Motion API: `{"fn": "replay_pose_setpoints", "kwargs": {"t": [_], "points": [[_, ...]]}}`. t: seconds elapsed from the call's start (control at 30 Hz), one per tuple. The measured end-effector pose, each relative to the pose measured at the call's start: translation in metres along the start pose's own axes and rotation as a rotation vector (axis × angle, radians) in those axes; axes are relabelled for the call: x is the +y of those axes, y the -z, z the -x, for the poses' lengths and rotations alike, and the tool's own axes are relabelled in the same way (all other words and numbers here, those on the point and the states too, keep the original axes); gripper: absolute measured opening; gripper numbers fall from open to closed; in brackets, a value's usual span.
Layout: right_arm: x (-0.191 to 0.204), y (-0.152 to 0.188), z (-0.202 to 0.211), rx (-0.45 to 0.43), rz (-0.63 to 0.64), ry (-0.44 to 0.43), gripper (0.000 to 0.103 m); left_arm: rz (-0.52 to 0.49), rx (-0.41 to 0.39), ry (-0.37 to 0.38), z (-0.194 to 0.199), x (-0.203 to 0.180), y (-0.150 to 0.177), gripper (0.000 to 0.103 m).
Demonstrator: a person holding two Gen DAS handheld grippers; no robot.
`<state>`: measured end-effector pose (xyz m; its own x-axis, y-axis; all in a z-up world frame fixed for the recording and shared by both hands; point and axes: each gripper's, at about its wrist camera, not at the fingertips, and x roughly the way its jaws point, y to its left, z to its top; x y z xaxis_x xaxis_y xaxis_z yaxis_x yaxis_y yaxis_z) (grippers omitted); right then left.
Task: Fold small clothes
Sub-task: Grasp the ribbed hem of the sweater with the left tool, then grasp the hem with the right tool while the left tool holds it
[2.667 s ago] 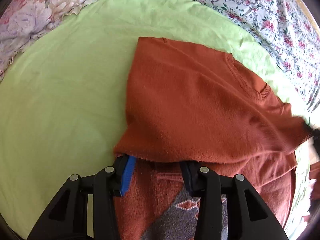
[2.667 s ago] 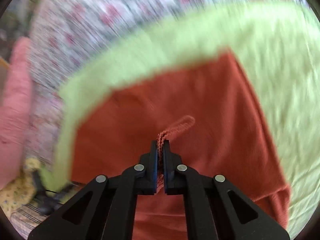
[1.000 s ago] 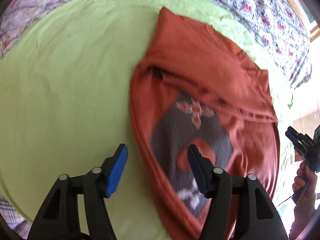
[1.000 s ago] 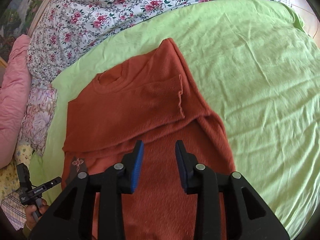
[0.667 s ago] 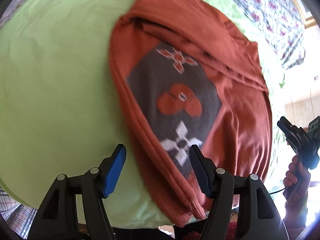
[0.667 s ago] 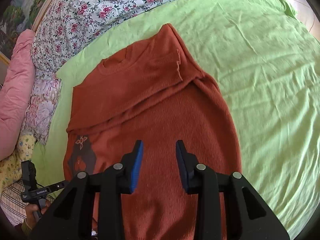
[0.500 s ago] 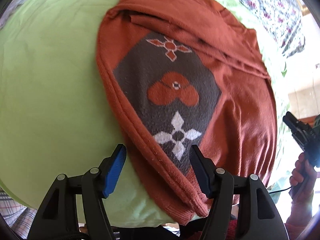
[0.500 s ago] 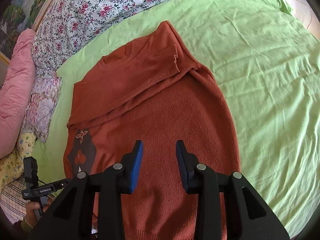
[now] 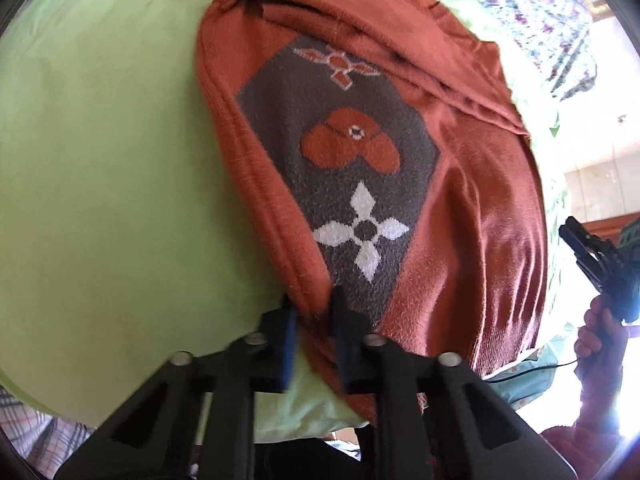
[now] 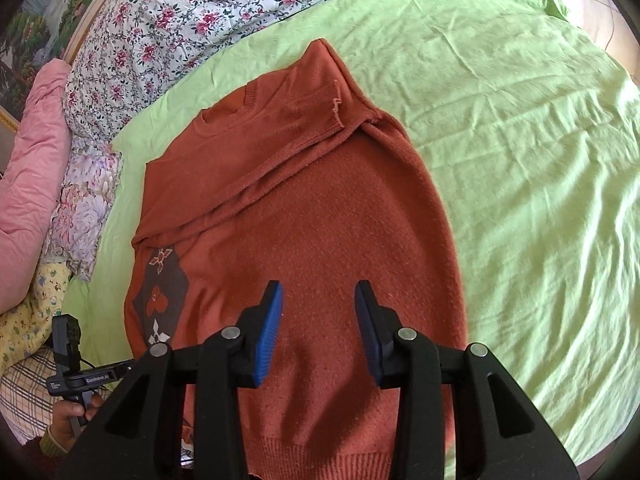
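The rust sweater (image 10: 304, 216) is spread on the green sheet (image 10: 520, 128), filling the centre of the right wrist frame. 1 sleeve (image 10: 308, 120) is seen folded across the chest; the body fold is judged not yet done. The left gripper (image 9: 312, 316) is clenched on the side edge at lower centre, near the grey patterned panel (image 9: 344, 168). The right gripper (image 10: 319, 328) hangs released above the hem. The second sleeve cannot be made out.
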<state>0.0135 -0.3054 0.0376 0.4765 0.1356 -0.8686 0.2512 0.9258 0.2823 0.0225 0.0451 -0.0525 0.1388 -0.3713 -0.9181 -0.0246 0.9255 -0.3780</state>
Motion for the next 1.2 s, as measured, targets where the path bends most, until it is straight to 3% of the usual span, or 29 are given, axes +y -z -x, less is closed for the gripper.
{"fn": "replay_pose_setpoints", "kwargs": {"t": [0.2, 0.43, 0.5, 0.57, 0.63, 0.8, 0.9, 0.93, 1.0, 1.03, 1.07, 1.1, 1.2], "points": [[-0.02, 0.015, 0.014, -0.002, -0.035, 0.02, 0.039, -0.039, -0.081, 0.084, 0.035, 0.02, 0.014, 0.005], [-0.049, 0.034, 0.026, 0.042, -0.047, 0.059, 0.039, 0.016, -0.066, 0.107, 0.031, 0.055, 0.025, 0.007], [-0.056, 0.04, 0.025, 0.071, -0.054, 0.057, 0.039, 0.033, -0.035, 0.128, 0.024, 0.054, 0.027, 0.014], [-0.063, 0.048, 0.023, 0.104, -0.063, 0.046, 0.04, 0.042, 0.014, 0.149, 0.014, 0.053, 0.032, 0.047], [-0.07, 0.056, 0.022, 0.127, -0.067, 0.023, 0.046, 0.039, 0.045, 0.156, 0.006, 0.049, 0.037, 0.059], [-0.08, 0.079, 0.02, 0.183, -0.073, -0.028, 0.047, -0.003, 0.063, 0.142, -0.002, 0.036, 0.047, 0.063], [-0.077, 0.089, 0.016, 0.179, -0.075, -0.07, 0.048, 0.001, 0.055, 0.141, -0.005, 0.034, 0.048, 0.06], [-0.075, 0.09, 0.014, 0.18, -0.078, -0.09, 0.049, -0.003, 0.055, 0.139, -0.005, 0.034, 0.047, 0.055], [-0.069, 0.093, 0.006, 0.187, -0.078, -0.153, 0.048, -0.027, 0.067, 0.11, -0.007, 0.032, 0.045, 0.04], [-0.067, 0.095, 0.003, 0.191, -0.077, -0.187, 0.046, -0.032, 0.072, 0.103, -0.008, 0.031, 0.045, 0.025], [-0.066, 0.096, 0.0, 0.199, -0.081, -0.211, 0.029, -0.035, 0.081, 0.107, -0.009, 0.032, 0.045, 0.008], [-0.065, 0.097, -0.002, 0.218, -0.085, -0.222, 0.006, -0.034, 0.089, 0.12, -0.009, 0.034, 0.045, 0.007], [-0.063, 0.107, 0.0, 0.242, -0.041, -0.242, 0.006, -0.066, 0.063, 0.116, -0.005, 0.031, 0.05, 0.005]]}}
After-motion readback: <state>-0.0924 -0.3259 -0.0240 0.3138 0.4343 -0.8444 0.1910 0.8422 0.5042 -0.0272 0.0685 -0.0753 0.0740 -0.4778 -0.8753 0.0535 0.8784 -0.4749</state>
